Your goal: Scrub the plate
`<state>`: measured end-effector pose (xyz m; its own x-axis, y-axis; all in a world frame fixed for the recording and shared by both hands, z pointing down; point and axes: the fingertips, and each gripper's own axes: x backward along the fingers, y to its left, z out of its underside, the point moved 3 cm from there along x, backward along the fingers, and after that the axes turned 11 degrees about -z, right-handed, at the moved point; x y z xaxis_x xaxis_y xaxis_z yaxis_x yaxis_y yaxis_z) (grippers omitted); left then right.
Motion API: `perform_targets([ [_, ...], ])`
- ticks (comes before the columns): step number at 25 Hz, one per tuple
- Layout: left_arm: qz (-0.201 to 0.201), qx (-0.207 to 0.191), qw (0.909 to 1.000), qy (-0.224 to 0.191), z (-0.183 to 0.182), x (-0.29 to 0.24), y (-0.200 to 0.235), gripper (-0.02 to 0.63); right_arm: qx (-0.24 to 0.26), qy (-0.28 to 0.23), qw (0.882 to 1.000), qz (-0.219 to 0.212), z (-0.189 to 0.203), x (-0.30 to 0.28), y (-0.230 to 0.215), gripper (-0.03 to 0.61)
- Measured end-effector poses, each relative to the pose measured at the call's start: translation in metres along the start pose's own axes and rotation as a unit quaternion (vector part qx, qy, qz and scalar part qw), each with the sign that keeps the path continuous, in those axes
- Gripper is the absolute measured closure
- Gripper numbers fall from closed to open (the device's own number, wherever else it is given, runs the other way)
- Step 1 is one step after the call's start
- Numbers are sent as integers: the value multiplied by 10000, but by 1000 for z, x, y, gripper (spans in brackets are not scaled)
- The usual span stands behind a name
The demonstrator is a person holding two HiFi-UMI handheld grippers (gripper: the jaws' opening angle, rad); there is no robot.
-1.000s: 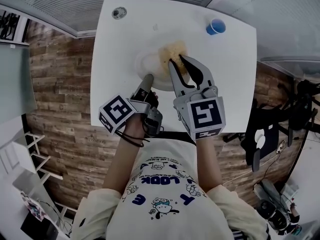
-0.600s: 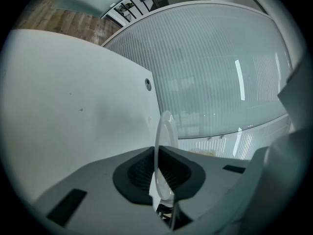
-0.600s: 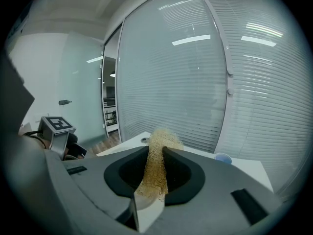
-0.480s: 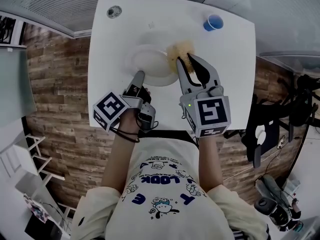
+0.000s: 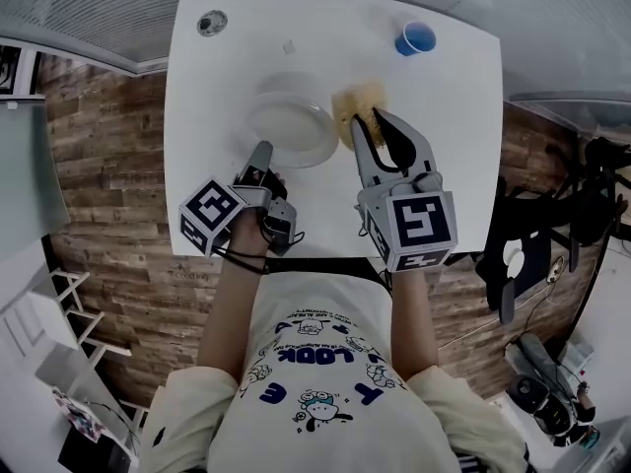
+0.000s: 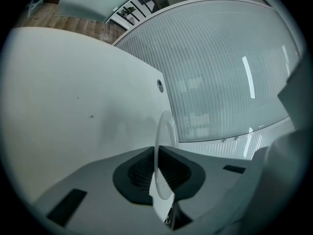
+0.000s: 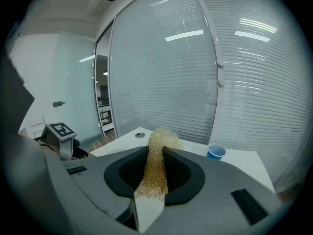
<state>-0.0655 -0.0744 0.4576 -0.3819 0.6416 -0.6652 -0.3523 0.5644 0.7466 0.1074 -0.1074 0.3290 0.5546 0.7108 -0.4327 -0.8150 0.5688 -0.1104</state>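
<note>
Pinching the plate (image 5: 291, 131)'s near rim on the table (image 5: 444, 156), the left gripper (image 5: 260, 152) steadies it while the right gripper (image 5: 369, 126) clamps the scrubber (image 5: 357, 100) just beside it, so scrubbing seems in hand and next needs the scrubber brought onto the plate

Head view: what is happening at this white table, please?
A person at the table works with a gripper in each hand. The left gripper is shut on the near rim of the white plate. The right gripper is shut on a yellow fibrous scrubber, held beside the plate's right edge. Whether it touches the plate is unclear.
</note>
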Motion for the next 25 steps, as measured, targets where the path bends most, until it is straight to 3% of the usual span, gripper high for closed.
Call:
perform_targets([
  [25, -310, 394, 9984, -275, -3, -29, 21, 577, -286, 325, 9990, -100, 26, -10, -4, 494],
])
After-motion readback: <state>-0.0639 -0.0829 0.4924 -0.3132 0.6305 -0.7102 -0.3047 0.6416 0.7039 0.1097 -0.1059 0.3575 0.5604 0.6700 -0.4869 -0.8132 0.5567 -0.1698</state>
